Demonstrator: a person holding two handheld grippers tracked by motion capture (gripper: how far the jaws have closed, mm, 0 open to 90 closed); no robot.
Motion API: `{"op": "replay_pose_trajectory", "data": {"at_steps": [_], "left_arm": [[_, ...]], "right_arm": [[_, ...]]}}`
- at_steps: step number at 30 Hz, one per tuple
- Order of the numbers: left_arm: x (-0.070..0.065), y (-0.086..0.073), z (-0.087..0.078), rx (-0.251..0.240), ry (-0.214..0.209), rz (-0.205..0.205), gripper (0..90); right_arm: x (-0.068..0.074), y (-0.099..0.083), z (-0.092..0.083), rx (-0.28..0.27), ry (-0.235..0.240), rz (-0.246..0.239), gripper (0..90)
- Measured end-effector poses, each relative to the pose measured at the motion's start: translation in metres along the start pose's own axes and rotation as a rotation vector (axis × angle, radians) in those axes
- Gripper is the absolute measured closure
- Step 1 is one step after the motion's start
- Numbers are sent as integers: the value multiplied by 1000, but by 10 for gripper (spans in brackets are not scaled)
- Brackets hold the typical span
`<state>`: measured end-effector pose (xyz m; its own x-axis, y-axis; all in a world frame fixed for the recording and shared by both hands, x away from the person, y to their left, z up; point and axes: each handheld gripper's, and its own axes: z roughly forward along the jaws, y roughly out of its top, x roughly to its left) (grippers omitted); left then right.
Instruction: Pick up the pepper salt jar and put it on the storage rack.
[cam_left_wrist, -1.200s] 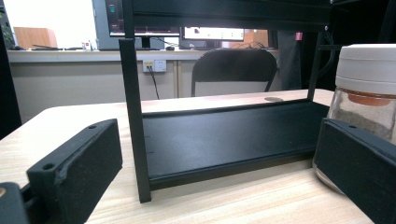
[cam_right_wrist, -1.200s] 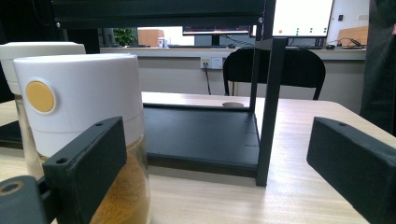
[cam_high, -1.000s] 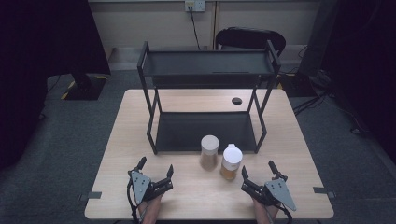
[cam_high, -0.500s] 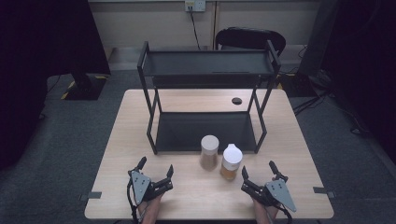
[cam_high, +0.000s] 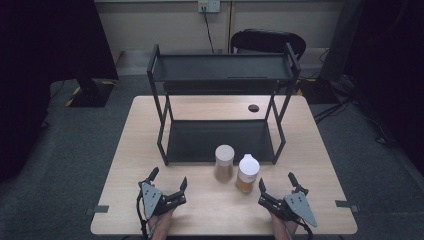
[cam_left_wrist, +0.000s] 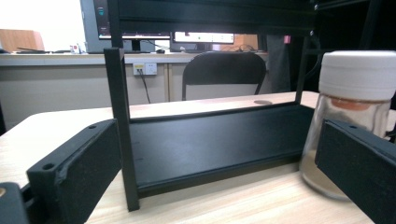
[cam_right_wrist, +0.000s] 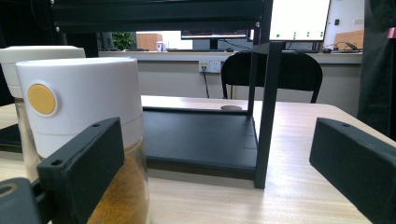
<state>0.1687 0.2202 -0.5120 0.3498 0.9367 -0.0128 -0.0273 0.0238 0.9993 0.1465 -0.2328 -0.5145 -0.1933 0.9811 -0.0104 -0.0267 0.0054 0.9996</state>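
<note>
Nothing has visibly moved since the earlier frames: both grippers rest at the same places near the bottom of the high view, and the two jars stand as before.

The left gripper (cam_high: 169, 178) is seen at the lower left of the high view with its jaws spread wide and nothing between them. The right gripper (cam_high: 276, 184) at the lower right is also wide and empty. The two jars stand in the lower middle, just in front of the rack (cam_high: 221, 140): the beige-lid jar (cam_high: 224, 162) to the left and the white-cap jar (cam_high: 246, 173) just beside it, to the right.

The step in hand is judged to be the first reach. The white-cap jar (cam_right_wrist: 88, 140) lies nearest to the right gripper, so it should be approached straight. The jaws should be kept wide until the glass body is between them, and closed below the cap. Since the jars stand close together, the neighbour could be pushed; a slow approach is advised.
</note>
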Motion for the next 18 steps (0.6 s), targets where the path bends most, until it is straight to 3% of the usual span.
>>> {"op": "replay_pose_trajectory", "data": {"at_steps": [7, 18], "left_arm": [[-4, 7, 4, -5, -44, 13, 0], [0, 27, 6, 10, -121, -53, 0]], "right_arm": [[0, 0, 0, 0, 0, 0, 18], [0, 0, 0, 0, 0, 0, 16]]}}
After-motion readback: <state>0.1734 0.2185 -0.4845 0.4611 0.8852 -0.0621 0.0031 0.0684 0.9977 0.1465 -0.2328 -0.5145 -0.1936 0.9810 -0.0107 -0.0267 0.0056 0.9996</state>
